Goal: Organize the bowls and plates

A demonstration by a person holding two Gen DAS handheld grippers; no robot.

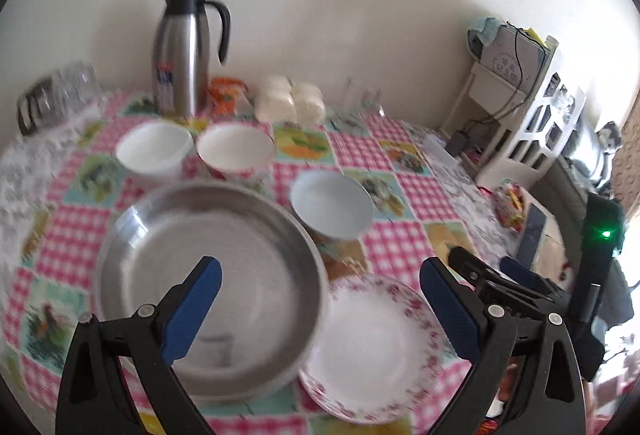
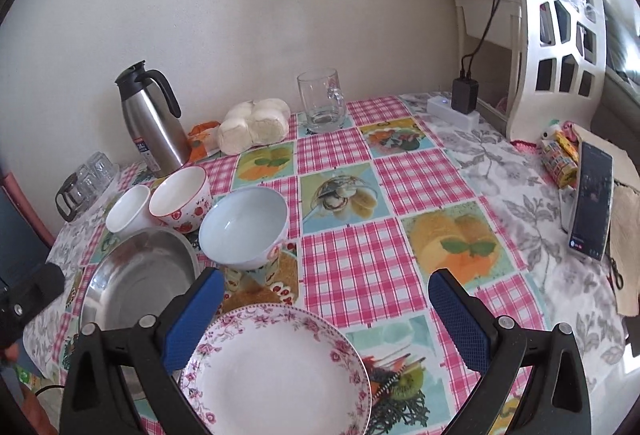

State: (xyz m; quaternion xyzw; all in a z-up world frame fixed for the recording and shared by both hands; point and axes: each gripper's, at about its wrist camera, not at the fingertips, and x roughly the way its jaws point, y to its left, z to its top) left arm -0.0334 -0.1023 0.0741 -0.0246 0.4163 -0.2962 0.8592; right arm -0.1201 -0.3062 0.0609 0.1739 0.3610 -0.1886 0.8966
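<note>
Left wrist view: the left tool (image 1: pixel 320 287) stands with its jaws spread wide and nothing between them, above the near side of the bench (image 1: pixel 404 171). Below it sits a steel basin (image 1: pixel 208 275), and just beside that, toward the near edge, a floral-rimmed plate (image 1: pixel 376 347); the blur leaves it unclear whether the two touch. A pale blue bowl (image 1: pixel 332 203) sits behind the plate. Two more bowls stand side by side nearer the wall edge: a plain white bowl (image 1: pixel 154 151) and a red-patterned bowl (image 1: pixel 236 151). A steel thermos jug (image 1: pixel 184 51) stands at the wall edge, with wrapped white buns (image 1: pixel 290 101) next to it.

Right wrist view: the right tool (image 2: pixel 326 311) is likewise fully spread and empty, above the floral-rimmed plate (image 2: pixel 276 371) at the near edge. The steel basin (image 2: pixel 140 275) lies to the plate's left, the pale blue bowl (image 2: pixel 244 227) behind it. A glass mug (image 2: pixel 322 101) stands at the wall edge, and a phone (image 2: pixel 594 203) leans upright toward the right edge.
</note>
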